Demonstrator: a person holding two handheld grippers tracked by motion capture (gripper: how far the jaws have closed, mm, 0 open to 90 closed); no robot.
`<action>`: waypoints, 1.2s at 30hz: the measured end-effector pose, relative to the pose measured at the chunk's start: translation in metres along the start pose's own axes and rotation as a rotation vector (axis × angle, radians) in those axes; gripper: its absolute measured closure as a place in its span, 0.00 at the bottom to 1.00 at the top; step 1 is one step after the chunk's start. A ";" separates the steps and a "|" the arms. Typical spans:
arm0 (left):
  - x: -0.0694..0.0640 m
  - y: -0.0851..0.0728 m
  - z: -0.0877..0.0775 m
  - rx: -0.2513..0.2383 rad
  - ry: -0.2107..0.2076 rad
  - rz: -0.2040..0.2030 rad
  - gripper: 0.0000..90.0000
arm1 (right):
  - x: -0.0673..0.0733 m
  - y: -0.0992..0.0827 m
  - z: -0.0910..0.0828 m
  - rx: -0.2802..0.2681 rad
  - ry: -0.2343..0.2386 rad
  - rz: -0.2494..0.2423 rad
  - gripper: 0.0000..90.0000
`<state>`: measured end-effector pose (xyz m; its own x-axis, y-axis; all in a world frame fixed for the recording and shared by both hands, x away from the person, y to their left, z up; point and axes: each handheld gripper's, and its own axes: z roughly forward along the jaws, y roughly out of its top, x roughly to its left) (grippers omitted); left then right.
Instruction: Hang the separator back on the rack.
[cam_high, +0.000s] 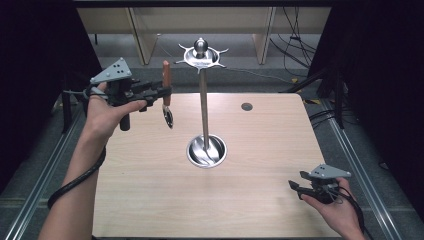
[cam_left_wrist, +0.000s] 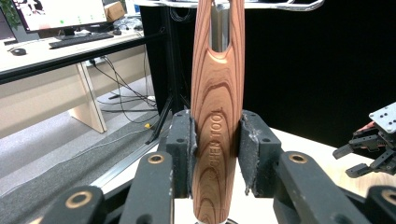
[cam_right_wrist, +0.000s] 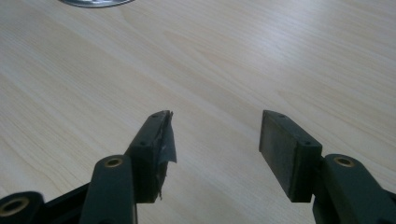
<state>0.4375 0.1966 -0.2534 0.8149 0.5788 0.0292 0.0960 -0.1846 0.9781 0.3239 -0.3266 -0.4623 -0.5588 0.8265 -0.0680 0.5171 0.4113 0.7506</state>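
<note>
The left gripper (cam_high: 159, 92) clamps a wooden-handled spoon (cam_high: 166, 95) upright beside the stand (cam_high: 202, 100), while the right gripper's (cam_high: 295, 187) fingers (cam_right_wrist: 289, 154) gape empty over the worktop (cam_high: 260, 150).

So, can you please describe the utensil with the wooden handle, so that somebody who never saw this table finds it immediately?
Start from the tall metal stand in the middle of the wooden table, then look left and up to the left gripper. Its fingers clamp a spoon that hangs upright above the table, bowl down. It is the one thing here with a reddish-brown wooden handle; the stand is bare metal.
</note>
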 end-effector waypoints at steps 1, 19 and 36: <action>0.000 0.000 0.000 0.000 -0.002 0.001 0.75 | 0.000 0.000 0.000 0.001 0.000 0.000 0.49; 0.004 0.004 0.006 -0.007 -0.016 -0.006 0.75 | 0.000 0.000 0.000 0.003 0.003 0.007 0.49; 0.007 0.010 0.013 -0.001 -0.034 0.002 0.75 | 0.001 0.000 0.000 0.010 0.005 0.015 0.49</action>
<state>0.4511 0.1885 -0.2464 0.8339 0.5514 0.0240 0.0942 -0.1851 0.9782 0.3233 -0.3263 -0.4623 -0.5543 0.8306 -0.0530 0.5319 0.4025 0.7451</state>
